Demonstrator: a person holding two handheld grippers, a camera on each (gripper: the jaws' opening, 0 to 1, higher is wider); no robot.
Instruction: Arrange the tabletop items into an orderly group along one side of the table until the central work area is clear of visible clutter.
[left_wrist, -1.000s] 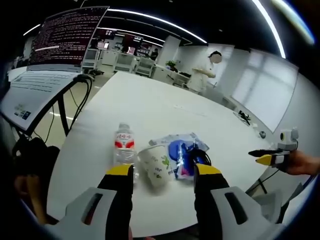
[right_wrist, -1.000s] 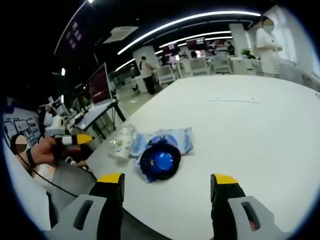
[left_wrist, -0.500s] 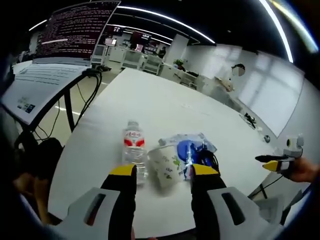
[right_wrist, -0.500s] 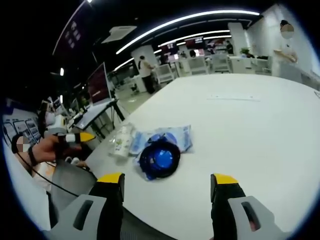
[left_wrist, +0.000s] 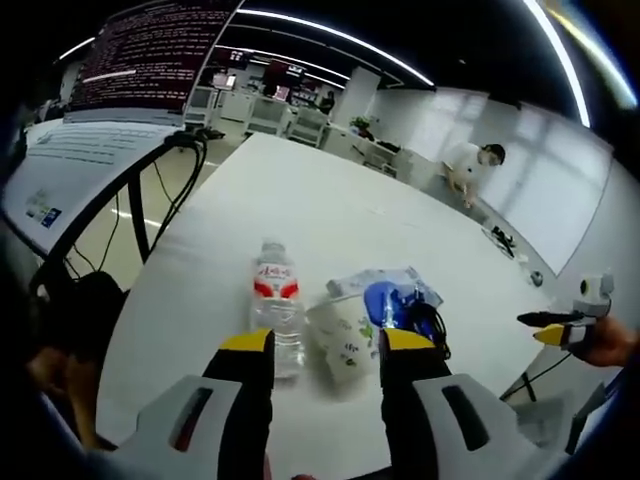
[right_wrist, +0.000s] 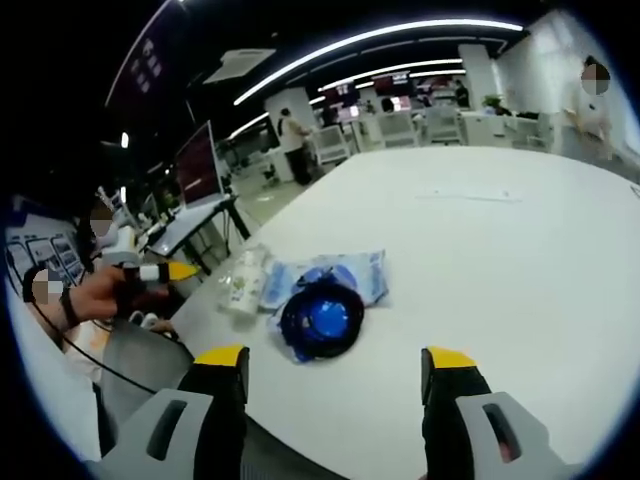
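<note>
We are reading no clear writing on the red-labelled water bottle (left_wrist: 276, 312) beside the paper cup (left_wrist: 344, 333) near the table (left_wrist: 300, 210) edge. We are holding our left gripper (left_wrist: 315, 345) and right gripper (right_wrist: 337, 360) wide open, empty, above the table.

Print on the paper cup (left_wrist: 345, 335) too blurred to read, its lower part hidden behind the left gripper (left_wrist: 315, 345); label on the water bottle (left_wrist: 276, 310) likewise illegible, its base covered by the left-hand jaw. In the right gripper view, cup screened by the round blue item (right_wrist: 321, 318); wording on the blue-and-white packet (right_wrist: 350, 273) too small to tell; text on the big screen (left_wrist: 140, 55) unreadable.
</note>
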